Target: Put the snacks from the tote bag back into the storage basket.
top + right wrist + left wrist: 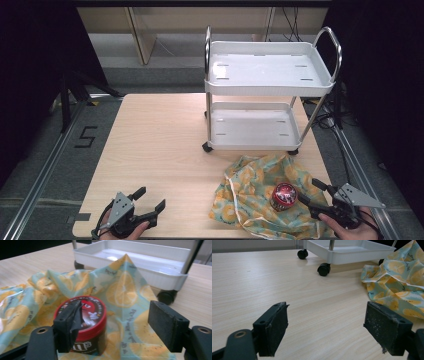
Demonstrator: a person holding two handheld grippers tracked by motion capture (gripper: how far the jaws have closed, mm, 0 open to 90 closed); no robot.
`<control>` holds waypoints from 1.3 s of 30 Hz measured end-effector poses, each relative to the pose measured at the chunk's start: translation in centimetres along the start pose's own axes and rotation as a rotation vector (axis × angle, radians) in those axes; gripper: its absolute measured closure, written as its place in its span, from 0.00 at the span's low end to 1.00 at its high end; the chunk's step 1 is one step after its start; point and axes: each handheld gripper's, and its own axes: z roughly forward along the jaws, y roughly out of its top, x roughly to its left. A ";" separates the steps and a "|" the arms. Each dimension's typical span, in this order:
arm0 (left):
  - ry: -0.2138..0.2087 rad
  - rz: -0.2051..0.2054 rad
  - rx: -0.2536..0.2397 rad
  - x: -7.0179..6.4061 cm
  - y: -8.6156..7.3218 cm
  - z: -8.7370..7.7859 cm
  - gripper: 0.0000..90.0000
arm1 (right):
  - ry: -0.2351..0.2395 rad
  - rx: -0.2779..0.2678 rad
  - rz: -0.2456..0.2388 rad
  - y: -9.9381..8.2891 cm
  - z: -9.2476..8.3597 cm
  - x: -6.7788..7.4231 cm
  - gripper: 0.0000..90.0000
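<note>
While the person's two hands sit at the near edge of the table (pixel 165 130), the count is short: one cart (pixel 270 82), one cloth (pixel 255 192), one tin (pixel 284 196) and two grippers. The cart is the landmark, standing at the far right of the table on black casters, with two white trays, both bare.

Near and to the right of the cart lies the crumpled cloth, pale blue with yellow lemon slices, its far edge just short of the cart's wheels. On the cloth stands the tin, upright, with a red lid and a dark body.

The right gripper (pixel 306 198) is held low at the near right, well in front of the cart, pointing left toward the tin. Its jaws stand apart and clamp nothing. In the right gripper view the tin (pixel 83 325) sits behind the left jaw, off to one side of the gap rather than centred in it; I cannot tell whether that jaw touches it.

The left gripper (pixel 150 200) is held at the near left, far from the cart and well apart from the cloth. Its jaws are spread wide over bare wood, with the cloth's edge (pixel 397 287) off to one side.
</note>
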 end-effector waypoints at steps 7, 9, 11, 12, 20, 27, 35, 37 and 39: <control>-0.004 0.020 0.004 0.1 0.0 -0.1 0.20 | 0.056 0.012 -0.019 0.4 0.2 0.8 0.25; 0.001 0.024 0.012 0.0 0.1 -0.2 0.20 | 0.071 0.011 -0.047 0.4 0.5 0.9 0.24; 0.001 0.019 0.011 0.1 0.1 -0.2 0.20 | 0.081 0.019 -0.056 0.6 0.8 1.2 0.24; 0.000 0.019 0.012 0.1 0.1 -0.1 0.20 | 0.092 0.025 -0.059 0.7 1.0 1.3 0.24; 0.000 0.019 0.013 0.1 0.0 -0.1 0.20 | 0.128 0.052 -0.074 0.7 2.4 1.8 0.24; -0.003 0.019 0.011 0.1 0.0 -0.1 0.20 | 0.139 0.090 -0.095 0.4 3.3 1.8 0.24; -0.005 0.019 0.009 0.1 0.0 -0.1 0.20 | 0.133 0.118 -0.097 -0.1 4.1 1.7 0.24; -0.005 0.019 0.010 0.1 0.0 -0.1 0.20 | 0.124 0.127 -0.105 -0.2 4.3 1.7 0.24; -0.001 0.019 0.011 0.1 0.1 -0.1 0.20 | 0.127 0.138 -0.098 -0.2 4.3 1.9 0.24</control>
